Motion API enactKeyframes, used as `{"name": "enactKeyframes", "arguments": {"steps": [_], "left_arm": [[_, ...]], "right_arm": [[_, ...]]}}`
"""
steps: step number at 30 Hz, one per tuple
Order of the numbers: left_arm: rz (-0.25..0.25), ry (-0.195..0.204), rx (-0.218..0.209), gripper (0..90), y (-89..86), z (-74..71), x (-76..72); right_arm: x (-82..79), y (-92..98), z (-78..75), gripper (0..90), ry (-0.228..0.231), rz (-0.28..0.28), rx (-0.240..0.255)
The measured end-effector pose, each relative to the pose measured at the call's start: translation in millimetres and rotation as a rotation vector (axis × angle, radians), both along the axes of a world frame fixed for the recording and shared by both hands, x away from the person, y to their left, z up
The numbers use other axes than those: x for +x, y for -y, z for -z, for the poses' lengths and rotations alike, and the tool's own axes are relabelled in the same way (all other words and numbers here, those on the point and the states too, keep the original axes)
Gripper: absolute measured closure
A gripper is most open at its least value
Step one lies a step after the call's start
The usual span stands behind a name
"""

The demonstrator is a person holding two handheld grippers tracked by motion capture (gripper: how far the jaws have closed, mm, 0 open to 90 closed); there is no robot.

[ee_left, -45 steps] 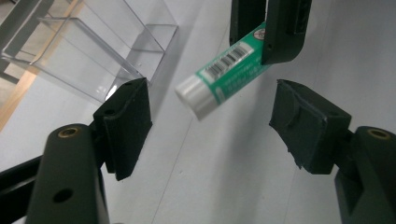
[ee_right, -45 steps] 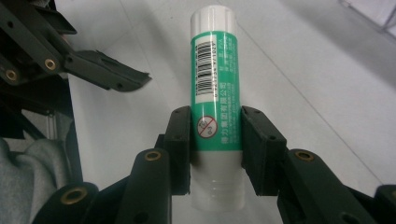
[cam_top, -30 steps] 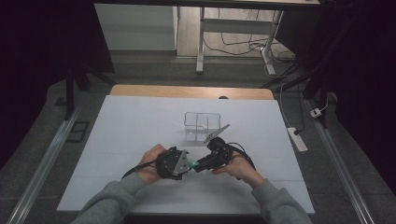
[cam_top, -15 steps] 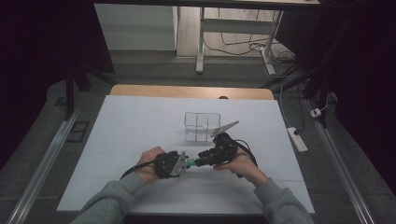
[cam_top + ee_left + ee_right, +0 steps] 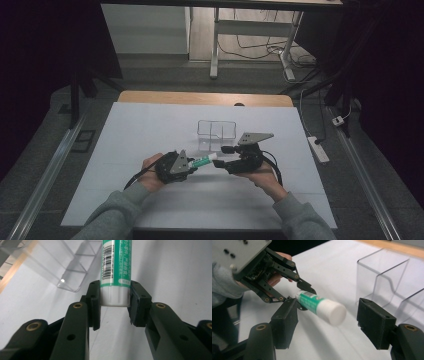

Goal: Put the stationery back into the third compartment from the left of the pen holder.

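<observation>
My left gripper (image 5: 113,306) pinches the green glue stick (image 5: 115,267) by its base. My right gripper (image 5: 328,323) is spread around its white cap, above the worktop's (image 5: 150,125) centre.

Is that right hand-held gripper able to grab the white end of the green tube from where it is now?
Probably yes. The right hand-held gripper is open, its jaws on either side of the white cap of the green tube, with nothing between. The left hand-held gripper clamps the other end.
</observation>
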State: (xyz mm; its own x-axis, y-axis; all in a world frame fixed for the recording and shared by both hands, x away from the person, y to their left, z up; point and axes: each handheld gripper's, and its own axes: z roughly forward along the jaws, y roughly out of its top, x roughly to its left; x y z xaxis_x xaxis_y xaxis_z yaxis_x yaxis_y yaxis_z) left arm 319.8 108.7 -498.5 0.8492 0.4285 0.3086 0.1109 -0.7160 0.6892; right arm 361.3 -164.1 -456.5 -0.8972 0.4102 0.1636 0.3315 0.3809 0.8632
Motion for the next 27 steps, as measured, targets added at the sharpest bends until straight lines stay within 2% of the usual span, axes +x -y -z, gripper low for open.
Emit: {"name": "enactKeyframes", "arguments": {"steps": [5, 14, 20, 27], "left_arm": [[-0.035, -0.015, -0.061, 65.6, -8.3, -1.3, 4.0], [-0.054, -0.009, -0.120, 65.6, -12.5, -3.9, 4.4], [-0.053, 0.003, -0.170, 65.6, -12.5, -6.8, 2.4], [-0.025, 0.008, -0.184, 65.6, -5.3, -7.7, -1.7]], "right_arm": [[-2.9, 1.2, 0.7, 30.6, 0.053, 0.023, 0.020], [-2.4, -1.3, 10.4, 27.6, 0.039, 0.051, 0.010], [-2.5, -3.3, 14.8, 27.1, 0.027, 0.067, 0.033], [-5.5, -8.4, 15.7, 27.6, 0.031, 0.068, 0.069]]}}
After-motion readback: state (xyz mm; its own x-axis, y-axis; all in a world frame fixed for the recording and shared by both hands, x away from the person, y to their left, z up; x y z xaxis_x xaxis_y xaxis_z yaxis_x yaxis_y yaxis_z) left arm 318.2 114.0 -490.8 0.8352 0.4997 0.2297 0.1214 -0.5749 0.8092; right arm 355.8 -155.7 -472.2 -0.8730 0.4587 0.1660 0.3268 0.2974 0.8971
